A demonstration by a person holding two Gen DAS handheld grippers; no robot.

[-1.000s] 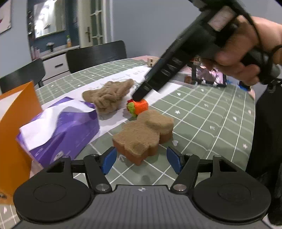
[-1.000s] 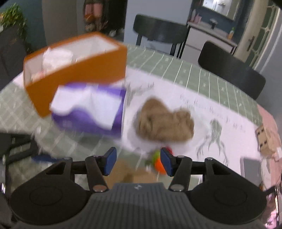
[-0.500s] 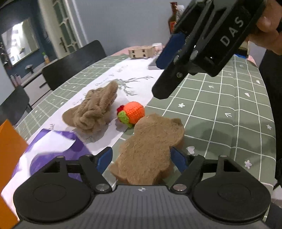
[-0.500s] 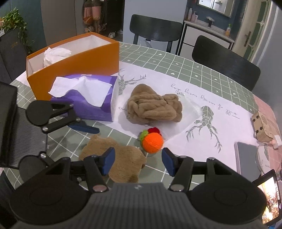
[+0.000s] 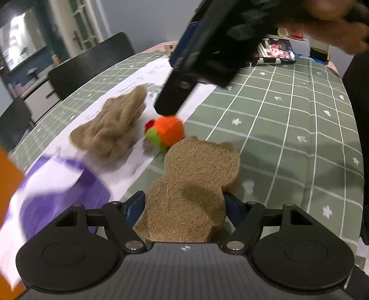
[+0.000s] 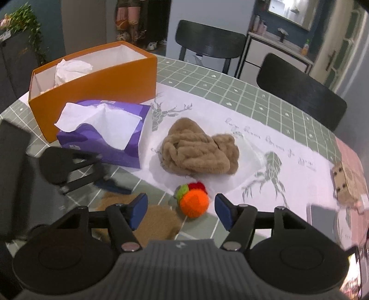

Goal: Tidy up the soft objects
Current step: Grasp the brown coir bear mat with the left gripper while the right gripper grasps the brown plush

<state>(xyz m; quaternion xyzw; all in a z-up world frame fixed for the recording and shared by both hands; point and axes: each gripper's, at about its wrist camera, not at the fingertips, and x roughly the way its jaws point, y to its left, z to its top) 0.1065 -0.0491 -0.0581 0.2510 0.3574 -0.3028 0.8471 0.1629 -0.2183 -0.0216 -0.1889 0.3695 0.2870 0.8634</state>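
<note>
Since a second ago the left gripper (image 5: 184,207) has slid forward to straddle the bear-shaped fibre pad (image 5: 196,184), jaws spread and just narrowing, while the right gripper (image 6: 181,211), jaws just widening, frames the knitted ball (image 6: 193,202) just beyond; closing crowded together risks a collision.

The left gripper (image 5: 184,205) points steeply down, its blue pads (image 5: 135,205) spread wide on either side of something that lies between them — whether they press on it cannot be told; the jaws have just closed a little. The right gripper (image 6: 181,208) also tilts down, and its jaws have just been opening — nothing is clamped between its pads (image 6: 138,208). A hand (image 5: 332,20), blurred, grips its handle at the far right.
</note>
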